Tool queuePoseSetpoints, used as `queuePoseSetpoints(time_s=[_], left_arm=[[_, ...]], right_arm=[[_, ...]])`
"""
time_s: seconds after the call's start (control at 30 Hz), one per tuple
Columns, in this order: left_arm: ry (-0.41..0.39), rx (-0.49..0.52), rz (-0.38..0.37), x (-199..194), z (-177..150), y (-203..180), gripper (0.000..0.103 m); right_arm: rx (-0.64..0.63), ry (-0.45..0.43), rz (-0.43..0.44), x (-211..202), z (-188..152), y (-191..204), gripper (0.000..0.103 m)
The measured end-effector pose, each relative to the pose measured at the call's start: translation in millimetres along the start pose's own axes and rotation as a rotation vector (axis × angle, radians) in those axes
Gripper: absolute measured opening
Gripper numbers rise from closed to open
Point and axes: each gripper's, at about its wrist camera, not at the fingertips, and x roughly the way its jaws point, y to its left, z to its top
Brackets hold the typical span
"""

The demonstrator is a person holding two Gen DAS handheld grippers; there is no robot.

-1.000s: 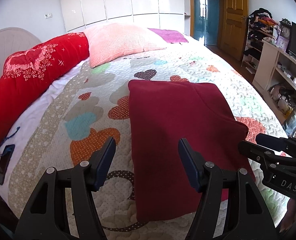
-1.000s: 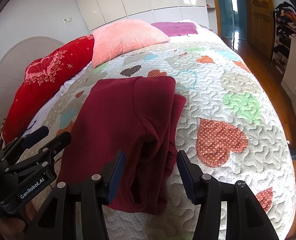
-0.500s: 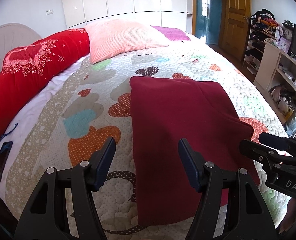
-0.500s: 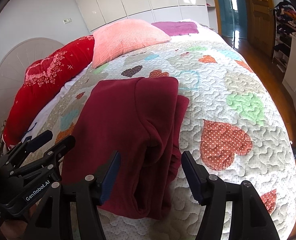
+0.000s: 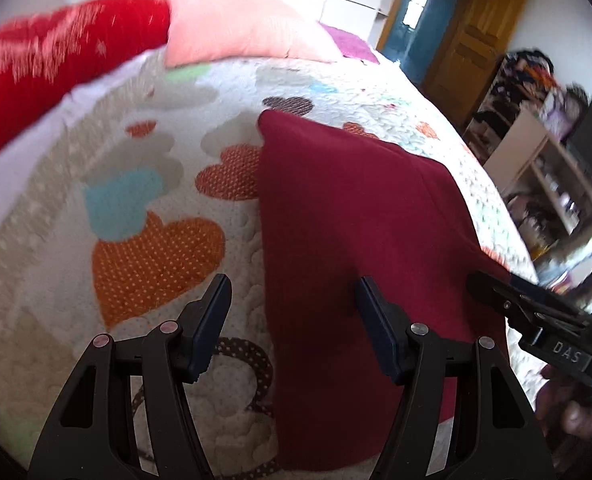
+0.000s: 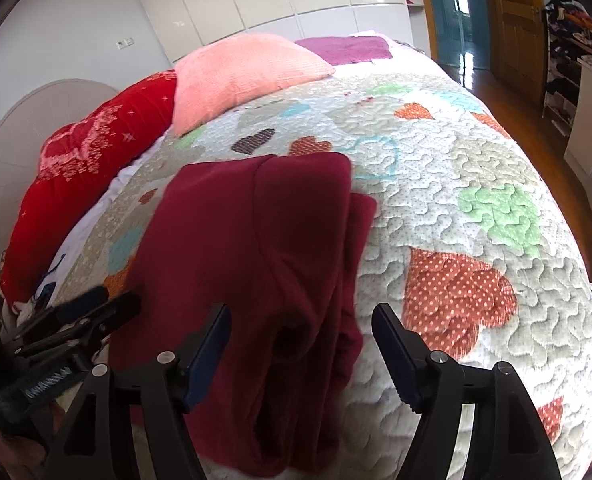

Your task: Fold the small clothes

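Observation:
A dark red garment (image 5: 356,240) lies folded in a long rectangle on the heart-patterned quilt (image 5: 143,248). In the right wrist view the garment (image 6: 247,264) shows stacked folds along its right edge. My left gripper (image 5: 291,320) is open and empty, hovering over the garment's near left edge. My right gripper (image 6: 302,344) is open and empty, over the garment's near right edge. The right gripper also shows at the right of the left wrist view (image 5: 536,320), and the left gripper at the left of the right wrist view (image 6: 75,320).
A red bolster (image 6: 83,176), a pink pillow (image 6: 239,76) and a purple cloth (image 6: 344,50) lie at the head of the bed. A white shelf unit (image 5: 544,176) and a wooden door (image 5: 472,40) stand to the right.
Both grippers have moved closer to the garment and lower; the left wrist view has swung and is blurred. The right jaws have opened slightly wider. The garment has not moved.

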Motion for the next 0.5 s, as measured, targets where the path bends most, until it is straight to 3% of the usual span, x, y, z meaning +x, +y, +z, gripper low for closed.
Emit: queuePoseSetpoints(time_s=[0.1,0.27,0.5], left_arm=[[-0.004,-0.010,-0.014,1.7,3.6,4.1,0.065],[-0.035,0.076,0.067,-5.9,4.1,-14.8,0.065],[-0.085,0.095,0.098,-26.0,-1.8,-24.0,0.065]], right_arm=[[0.016,0.008,-0.004,6.5,4.9,-5.1,0.071],[-0.030,-0.042,-0.032,-6.7,9.3,3.8,0.071],[-0.065,-0.087,-0.030,-27.8,9.2,24.9,0.071]])
